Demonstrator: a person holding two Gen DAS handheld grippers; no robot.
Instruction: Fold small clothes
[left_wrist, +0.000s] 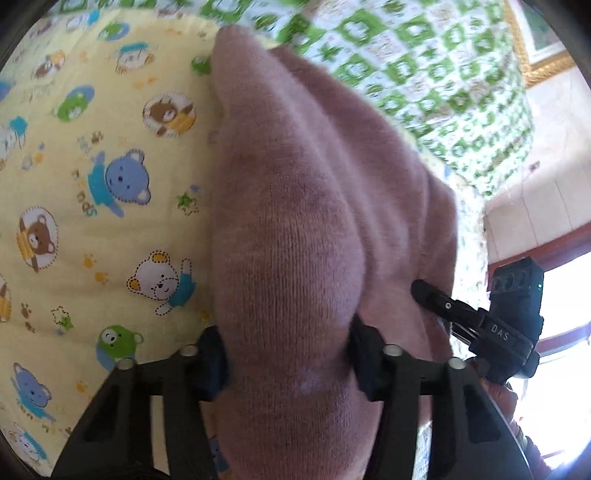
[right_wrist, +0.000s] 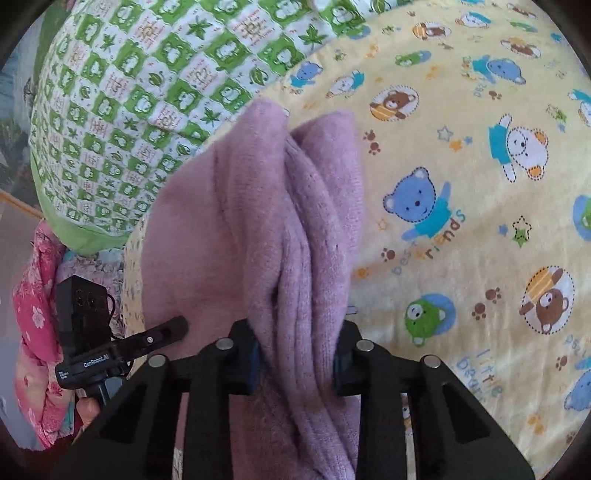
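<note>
Left wrist view showed my left claw (left_wrist: 288, 363) clamped on the mauve knitted garment (left_wrist: 295, 221) above the yellow bear-print bed sheet (left_wrist: 92, 184); right claw (right_wrist: 297, 363) gripped it too; mid-fold, I judged; next, lay it flat.

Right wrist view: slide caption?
Right gripper pinches bunched pink knit garment above bear-print sheet; left gripper alongside.

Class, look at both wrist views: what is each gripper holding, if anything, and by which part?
Both hold the same mauve knit garment. The left gripper and the right gripper each pinch a bunched fold of it; which part of the garment cannot be told.
</note>
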